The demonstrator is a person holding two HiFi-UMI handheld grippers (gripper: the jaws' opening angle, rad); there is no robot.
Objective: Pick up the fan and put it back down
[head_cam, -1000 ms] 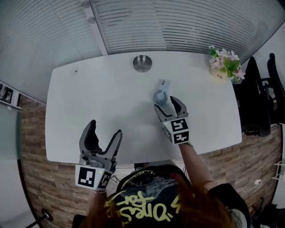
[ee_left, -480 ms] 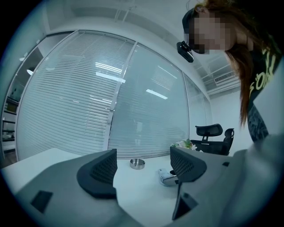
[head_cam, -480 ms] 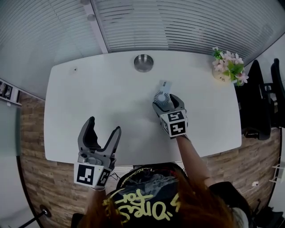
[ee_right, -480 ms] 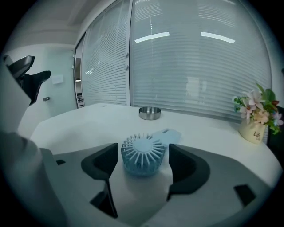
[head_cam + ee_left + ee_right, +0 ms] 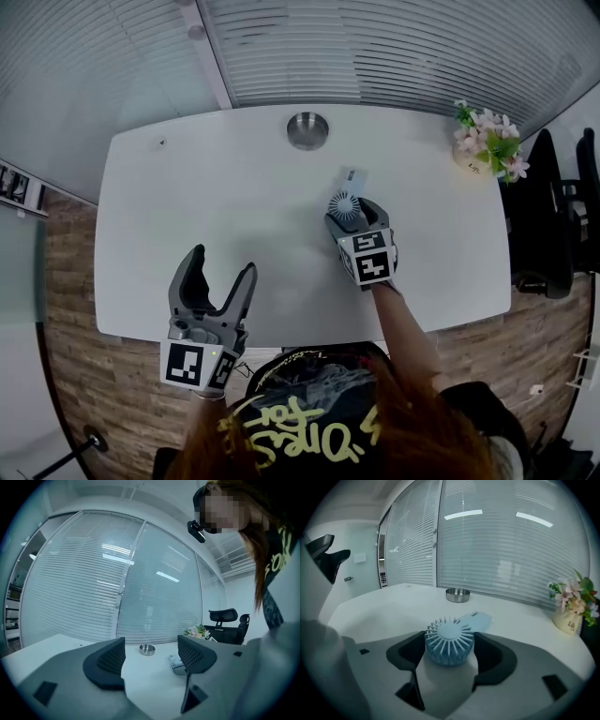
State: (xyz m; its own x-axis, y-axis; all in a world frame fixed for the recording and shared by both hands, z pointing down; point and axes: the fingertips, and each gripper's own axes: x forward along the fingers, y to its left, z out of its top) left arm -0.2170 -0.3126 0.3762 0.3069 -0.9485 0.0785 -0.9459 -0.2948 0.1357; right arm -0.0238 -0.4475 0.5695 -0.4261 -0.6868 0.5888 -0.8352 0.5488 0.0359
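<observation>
A small light-blue fan (image 5: 344, 202) lies on the white table (image 5: 187, 187), round grille head (image 5: 449, 638) nearest me, flat handle (image 5: 477, 618) pointing away. My right gripper (image 5: 352, 213) tilts down over it. Its jaws have just been opening and stand wide on either side of the head, pads close beside the grille without clearly pressing it. My left gripper (image 5: 222, 265) hangs level at the table's near edge. Its jaws (image 5: 152, 653) have just been closing a little but are still open, with nothing between them. Past them the fan (image 5: 177, 663) shows on the table.
A round metal dish (image 5: 307, 130) sits at the table's far edge, beyond the fan. A pot of pink flowers (image 5: 487, 145) stands at the far right corner. Black office chairs (image 5: 553, 216) are beside the table's right end. Blinds cover the glass wall behind.
My right gripper has moved forward and down, so the fan's head now lies between its jaws. The left gripper has stayed about where it was.
</observation>
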